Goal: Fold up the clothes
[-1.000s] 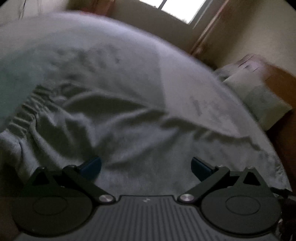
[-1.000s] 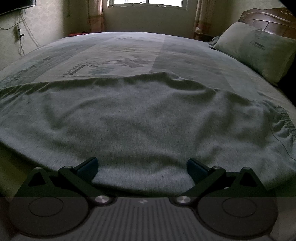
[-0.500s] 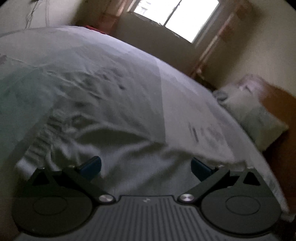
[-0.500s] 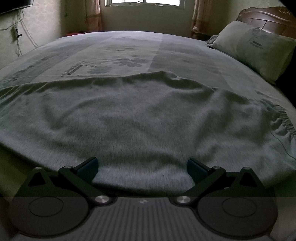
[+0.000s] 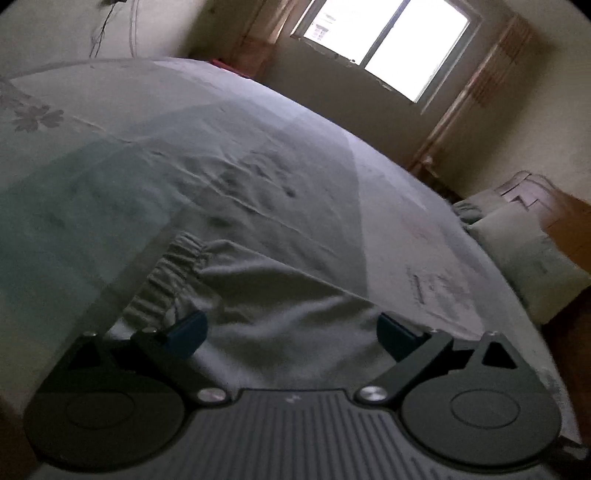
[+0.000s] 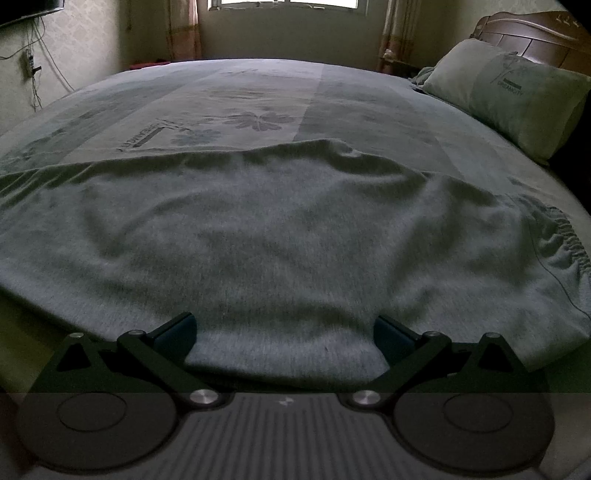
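Note:
Grey knit trousers (image 6: 280, 236) lie spread flat across the near part of the bed, their gathered elastic waistband (image 6: 570, 240) at the far right of the right wrist view. My right gripper (image 6: 284, 330) stands open at the garment's near edge, its blue-padded fingers wide apart with cloth lying between them. In the left wrist view the same waistband (image 5: 166, 277) shows at the left, just beyond the left finger. My left gripper (image 5: 291, 332) is open too, tilted, low over the waist end of the trousers (image 5: 280, 295).
The bed sheet (image 6: 258, 99) has a flower print and lettering. A pillow (image 6: 509, 96) rests against the wooden headboard (image 6: 532, 33) at the right. A window (image 5: 384, 44) and curtains stand beyond the bed, and wall cables (image 6: 33, 74) hang at the left.
The left gripper has tilted up and drawn back, so less of the trousers and more of the bed and window show. The right gripper has barely moved.

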